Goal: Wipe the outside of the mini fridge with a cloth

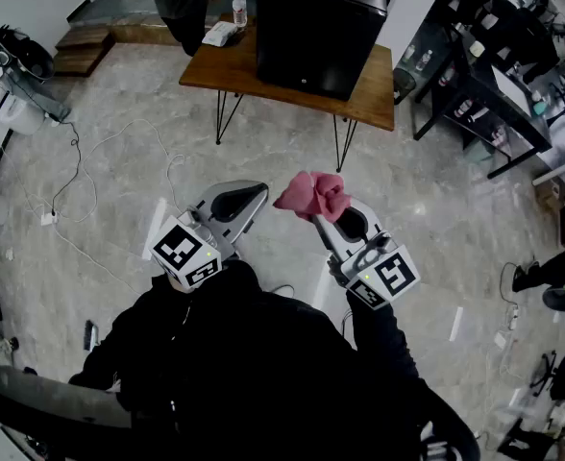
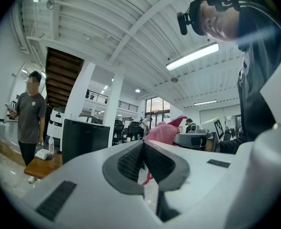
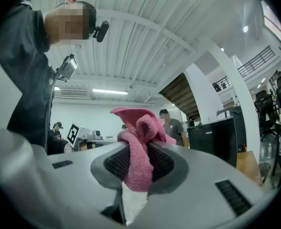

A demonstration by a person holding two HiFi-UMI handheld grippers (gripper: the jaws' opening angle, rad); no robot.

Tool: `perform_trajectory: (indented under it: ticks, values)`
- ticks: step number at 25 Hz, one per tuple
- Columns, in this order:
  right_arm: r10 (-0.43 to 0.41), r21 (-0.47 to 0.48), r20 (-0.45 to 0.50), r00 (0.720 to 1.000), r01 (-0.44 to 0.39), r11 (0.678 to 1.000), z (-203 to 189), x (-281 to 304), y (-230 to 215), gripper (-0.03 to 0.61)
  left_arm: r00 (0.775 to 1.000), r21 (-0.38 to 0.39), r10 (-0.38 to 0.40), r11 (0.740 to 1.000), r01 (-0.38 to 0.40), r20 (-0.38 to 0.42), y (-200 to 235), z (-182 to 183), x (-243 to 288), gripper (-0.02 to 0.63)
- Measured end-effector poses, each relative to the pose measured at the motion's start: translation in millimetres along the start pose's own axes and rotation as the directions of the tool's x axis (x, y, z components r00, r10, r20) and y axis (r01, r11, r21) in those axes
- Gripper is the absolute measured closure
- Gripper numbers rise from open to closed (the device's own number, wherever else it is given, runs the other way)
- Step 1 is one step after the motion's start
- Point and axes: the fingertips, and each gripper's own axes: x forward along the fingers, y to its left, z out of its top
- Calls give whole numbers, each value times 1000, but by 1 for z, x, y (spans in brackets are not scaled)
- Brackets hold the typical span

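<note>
Left hand-held gripper [image 1: 252,197] jaws together, empty; right hand-held gripper [image 1: 329,217] clamped on cloth [image 1: 311,194].

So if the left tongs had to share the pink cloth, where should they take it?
Probably the loose bunch of the pink cloth standing clear beyond the right tongs, approached from the person's left. The rest is pinched between the right jaws, so only that crumpled free end offers folds to bite. The left tongs are shut and would need opening first.
</note>
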Motion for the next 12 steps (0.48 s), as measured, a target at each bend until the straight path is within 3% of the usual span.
perform_trajectory:
  ticks: [12]
  values:
    - [-53, -44, -32, 998, 51, 998, -5, -11, -14, 496, 1000, -5, 6, 1000, -6, -22, -4, -12, 11, 607]
